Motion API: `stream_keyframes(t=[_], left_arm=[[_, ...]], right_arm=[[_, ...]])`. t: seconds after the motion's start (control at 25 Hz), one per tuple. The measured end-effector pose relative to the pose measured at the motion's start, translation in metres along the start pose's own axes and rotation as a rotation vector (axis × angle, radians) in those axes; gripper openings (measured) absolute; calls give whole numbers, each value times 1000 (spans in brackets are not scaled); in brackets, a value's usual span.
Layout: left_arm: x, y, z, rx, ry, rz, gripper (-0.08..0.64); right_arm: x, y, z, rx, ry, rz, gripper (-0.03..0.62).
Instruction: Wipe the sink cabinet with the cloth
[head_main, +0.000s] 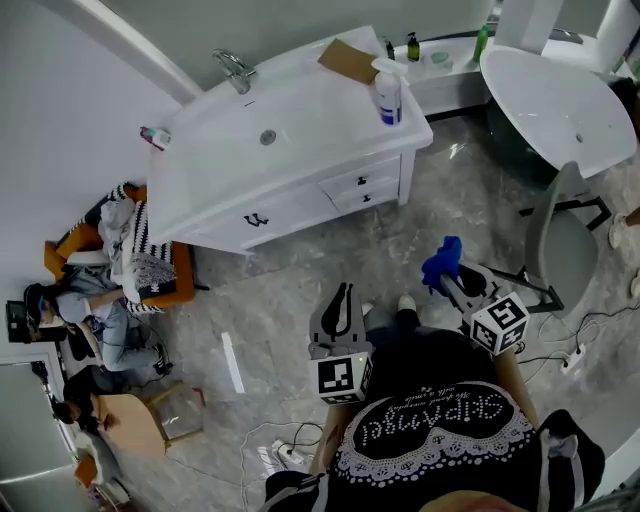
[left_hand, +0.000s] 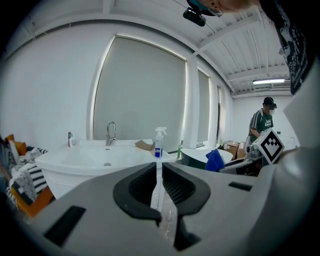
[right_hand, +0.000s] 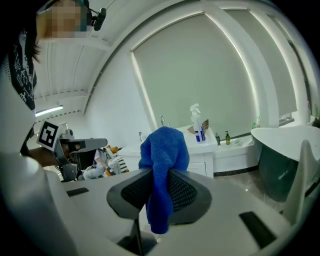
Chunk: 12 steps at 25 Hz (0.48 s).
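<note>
The white sink cabinet (head_main: 300, 195) stands against the wall, with its basin (head_main: 262, 130) and tap (head_main: 235, 70) on top; it also shows in the left gripper view (left_hand: 95, 160) and the right gripper view (right_hand: 200, 157). My right gripper (head_main: 445, 268) is shut on a blue cloth (head_main: 440, 260), which bunches up above its jaws (right_hand: 162, 150). My left gripper (head_main: 343, 300) hangs over the floor, well short of the cabinet, its jaws nearly together with nothing between them (left_hand: 159, 182).
A spray bottle (head_main: 388, 95) and a brown box (head_main: 348, 60) sit on the cabinet top. A white bathtub (head_main: 560, 100) is at the right, a grey chair (head_main: 555, 240) beside it. People sit at the left (head_main: 100, 290). Cables and a power strip (head_main: 290, 455) lie on the floor.
</note>
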<state>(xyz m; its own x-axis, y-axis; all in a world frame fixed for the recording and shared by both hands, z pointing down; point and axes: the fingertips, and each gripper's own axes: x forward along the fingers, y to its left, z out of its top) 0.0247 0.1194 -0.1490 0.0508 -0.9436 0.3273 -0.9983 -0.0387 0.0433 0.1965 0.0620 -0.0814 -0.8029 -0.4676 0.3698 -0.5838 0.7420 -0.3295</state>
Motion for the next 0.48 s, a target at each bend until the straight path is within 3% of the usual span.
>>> stream_keyframes(t=[0.28, 0.48], left_arm=[[3, 19, 2, -20, 1, -5, 38], [0, 56, 6, -19, 17, -7, 38]], right_arm=[[17, 4, 8, 78, -50, 24, 80], [47, 31, 15, 117, -63, 89, 81]])
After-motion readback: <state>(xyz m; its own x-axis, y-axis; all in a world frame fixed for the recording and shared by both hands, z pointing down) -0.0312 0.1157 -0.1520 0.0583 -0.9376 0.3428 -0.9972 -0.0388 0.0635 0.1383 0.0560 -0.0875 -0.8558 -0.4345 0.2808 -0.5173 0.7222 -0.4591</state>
